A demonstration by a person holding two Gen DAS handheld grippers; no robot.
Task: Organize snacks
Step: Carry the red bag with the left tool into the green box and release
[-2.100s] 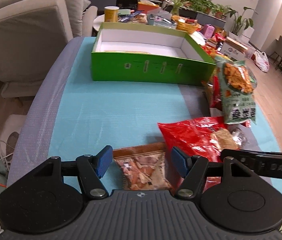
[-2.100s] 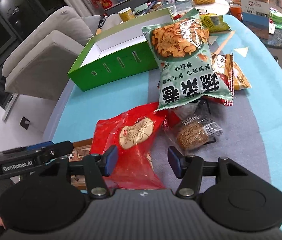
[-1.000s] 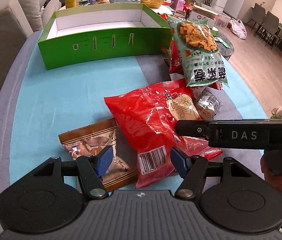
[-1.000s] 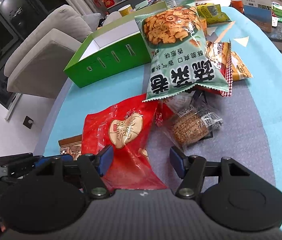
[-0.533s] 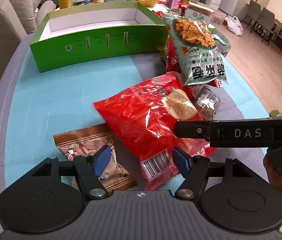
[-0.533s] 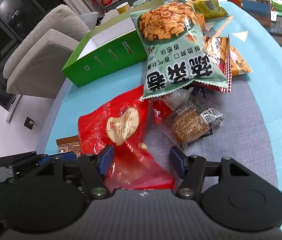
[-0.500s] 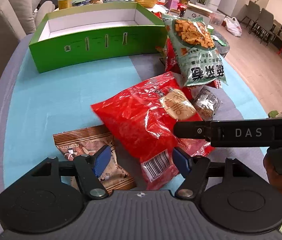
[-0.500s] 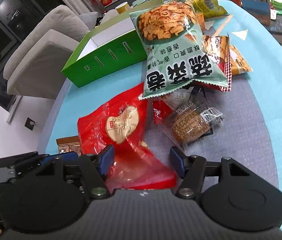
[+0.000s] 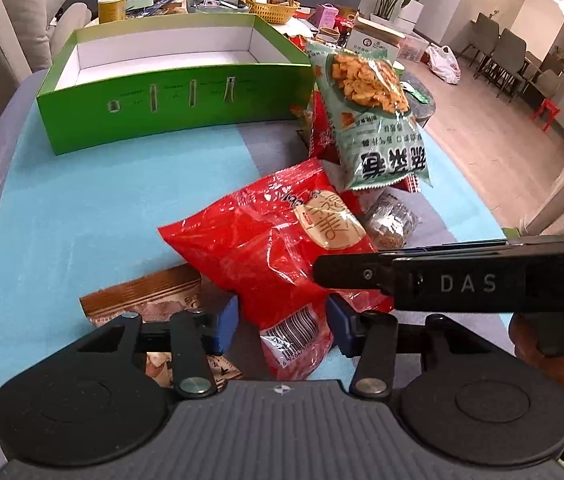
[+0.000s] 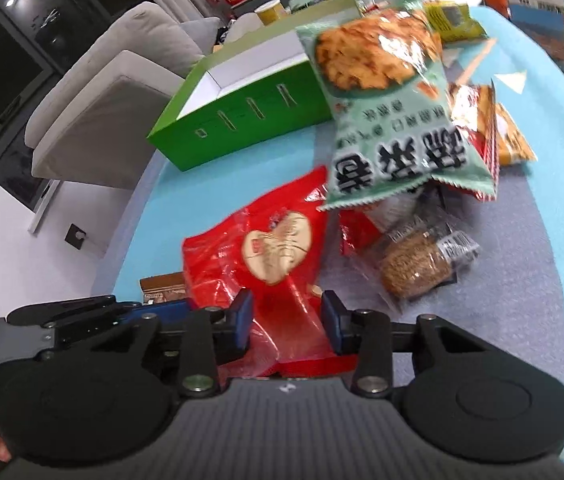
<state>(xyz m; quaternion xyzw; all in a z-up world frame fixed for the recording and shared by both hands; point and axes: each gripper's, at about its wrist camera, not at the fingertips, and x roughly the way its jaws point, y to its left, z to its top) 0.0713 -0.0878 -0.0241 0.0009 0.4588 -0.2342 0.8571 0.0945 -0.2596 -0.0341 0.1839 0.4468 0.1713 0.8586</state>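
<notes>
A red snack bag (image 9: 278, 248) lies at the near edge of the table; it also shows in the right wrist view (image 10: 266, 264). My left gripper (image 9: 282, 330) has its jaws closed in on the bag's barcode end. My right gripper (image 10: 285, 326) has its jaws closed in on the same bag's near end. Both sets of blue pads press the bag's sides. A brown snack packet (image 9: 150, 300) lies partly under the red bag. The open green box (image 9: 170, 92) stands at the far side, its inside white and bare.
A green chip bag (image 9: 370, 120) leans on more packets right of the box. A clear pack of brown cakes (image 10: 422, 268) lies right of the red bag. Yellow and orange packets (image 10: 510, 136) lie behind. A grey sofa stands left of the table.
Both grippers have narrowed their jaws onto the red bag's near end. The red bag has lifted and shifted a little; the right view is blurred by motion.
</notes>
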